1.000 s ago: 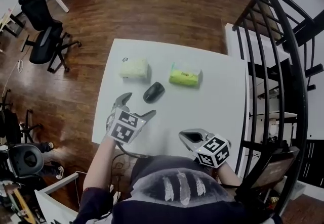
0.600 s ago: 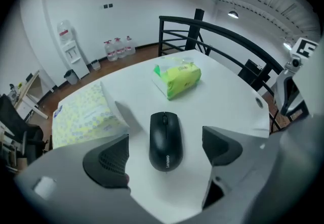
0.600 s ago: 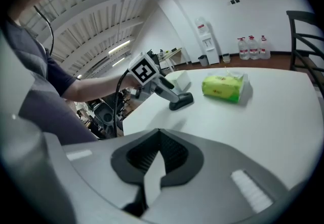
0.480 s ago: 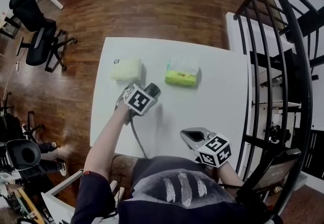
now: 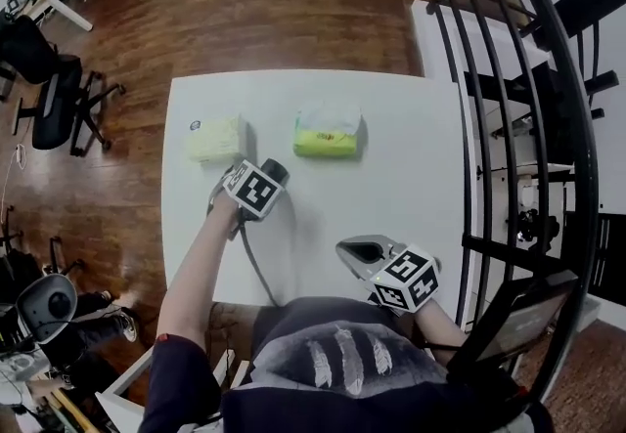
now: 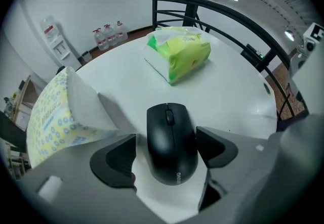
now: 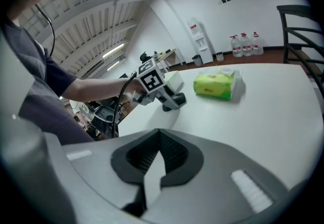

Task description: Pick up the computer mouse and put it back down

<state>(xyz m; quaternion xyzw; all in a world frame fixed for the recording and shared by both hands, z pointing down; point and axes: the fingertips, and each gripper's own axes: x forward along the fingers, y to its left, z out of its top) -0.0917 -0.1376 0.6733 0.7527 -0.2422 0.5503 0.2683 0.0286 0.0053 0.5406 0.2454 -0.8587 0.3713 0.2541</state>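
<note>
On the left half of the white table [image 5: 411, 157], about midway between its far and near edges, the black computer mouse [image 6: 171, 137] lies flat on the tabletop. The left gripper [image 6: 166, 144] points steeply down over it, with one jaw on each side of the mouse. The jaws are closing, but a thin strip of table shows between the left pad and the mouse, and the right pad is very close to the mouse's other side, so they do not yet grip it. A pale yellow patterned tissue pack [image 5: 215, 138] lies just beyond the mouse, towards the table's left edge. A green tissue pack [image 5: 330, 131] lies nearer the middle of the far edge, apart from the mouse. The right gripper [image 7: 159, 134] hangs over the near edge towards the right, its jaw tips together with nothing between them.
</note>
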